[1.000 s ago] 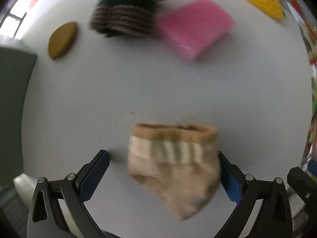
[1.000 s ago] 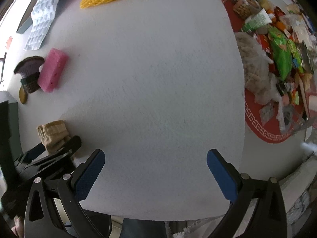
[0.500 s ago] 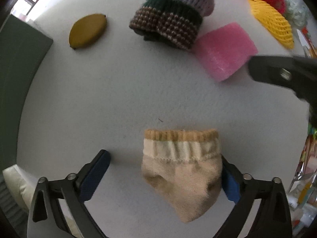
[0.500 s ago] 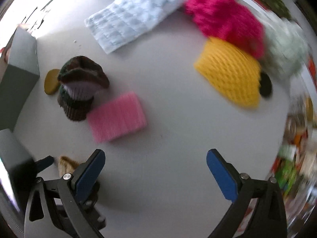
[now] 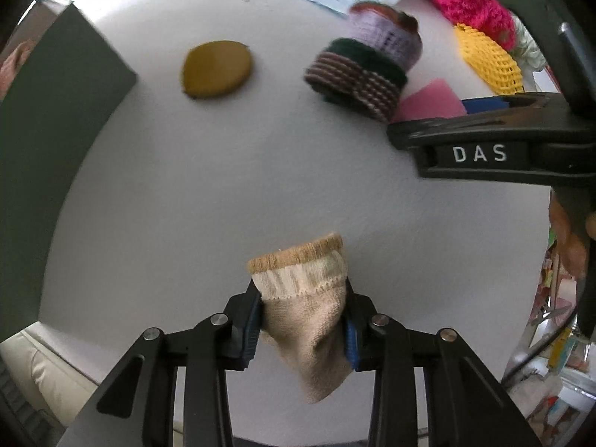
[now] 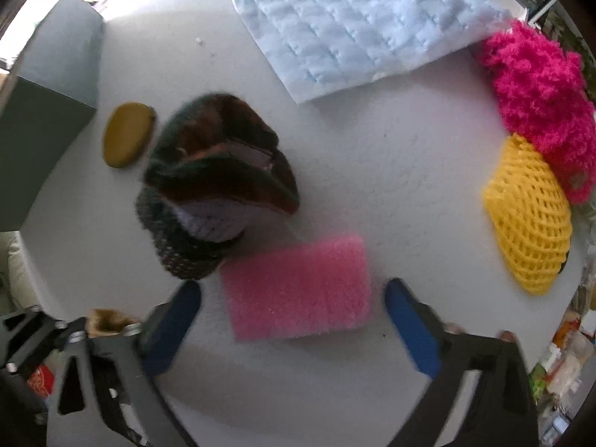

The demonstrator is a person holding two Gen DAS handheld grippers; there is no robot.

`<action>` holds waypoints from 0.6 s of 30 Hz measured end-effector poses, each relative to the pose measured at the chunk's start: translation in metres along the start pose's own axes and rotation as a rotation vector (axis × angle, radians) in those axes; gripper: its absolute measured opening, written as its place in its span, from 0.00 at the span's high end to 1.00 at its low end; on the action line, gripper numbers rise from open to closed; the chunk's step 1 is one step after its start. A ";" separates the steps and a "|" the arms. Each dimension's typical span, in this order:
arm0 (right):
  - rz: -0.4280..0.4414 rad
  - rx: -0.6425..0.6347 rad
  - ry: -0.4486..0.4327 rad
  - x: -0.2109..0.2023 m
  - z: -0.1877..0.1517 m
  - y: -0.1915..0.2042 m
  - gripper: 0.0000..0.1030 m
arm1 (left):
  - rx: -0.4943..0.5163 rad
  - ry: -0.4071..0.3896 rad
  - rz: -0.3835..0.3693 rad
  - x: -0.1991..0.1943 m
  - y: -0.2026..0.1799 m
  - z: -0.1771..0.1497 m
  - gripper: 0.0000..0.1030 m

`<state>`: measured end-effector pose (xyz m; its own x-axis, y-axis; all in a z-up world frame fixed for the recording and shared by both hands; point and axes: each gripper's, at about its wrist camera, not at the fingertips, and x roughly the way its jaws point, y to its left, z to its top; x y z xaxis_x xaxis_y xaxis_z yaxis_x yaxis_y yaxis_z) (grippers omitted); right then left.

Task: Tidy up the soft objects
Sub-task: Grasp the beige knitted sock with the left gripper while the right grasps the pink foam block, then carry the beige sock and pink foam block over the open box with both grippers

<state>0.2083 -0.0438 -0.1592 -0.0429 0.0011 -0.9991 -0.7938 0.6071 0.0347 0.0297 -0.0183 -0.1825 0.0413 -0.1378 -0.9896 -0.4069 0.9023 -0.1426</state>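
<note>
A beige sock (image 5: 303, 320) with a tan cuff lies on the white table (image 5: 223, 186), and my left gripper (image 5: 303, 322) is shut on it, blue pads pressing both sides. In the right wrist view the sock (image 6: 106, 320) shows at the lower left. A pink foam sponge (image 6: 298, 290) lies flat between the jaws of my right gripper (image 6: 292, 288). Those jaws are closing, with a gap left on each side of the sponge. In the left wrist view the sponge (image 5: 428, 102) shows beside one finger (image 5: 484, 126) of that gripper.
A stack of knitted hats (image 6: 216, 186) stands just beyond the sponge, with a mustard oval pad (image 6: 126, 134) to its left. A pale-blue bubble sheet (image 6: 357, 26), a magenta fluffy piece (image 6: 540, 93) and a yellow foam net (image 6: 529, 219) lie further off. A grey-green box (image 6: 44, 104) bounds the left edge.
My left jaws have closed onto the sock. My right gripper has swung across the table to above the pink sponge, rolled, and its jaws have narrowed.
</note>
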 end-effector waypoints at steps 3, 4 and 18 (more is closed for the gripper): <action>-0.004 0.018 0.006 -0.004 -0.001 0.000 0.28 | 0.026 0.001 0.019 -0.006 0.010 -0.006 0.64; 0.001 0.037 0.011 -0.004 -0.003 0.000 0.28 | 0.033 0.001 0.024 -0.008 0.012 -0.009 0.64; 0.227 0.338 -0.011 -0.069 -0.068 0.002 0.28 | 0.126 -0.153 0.026 -0.130 0.024 0.034 0.64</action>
<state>0.1690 -0.0968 -0.0890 -0.1863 0.1722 -0.9673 -0.5204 0.8178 0.2458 0.0456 0.0348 -0.0581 0.1744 -0.0590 -0.9829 -0.2926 0.9500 -0.1090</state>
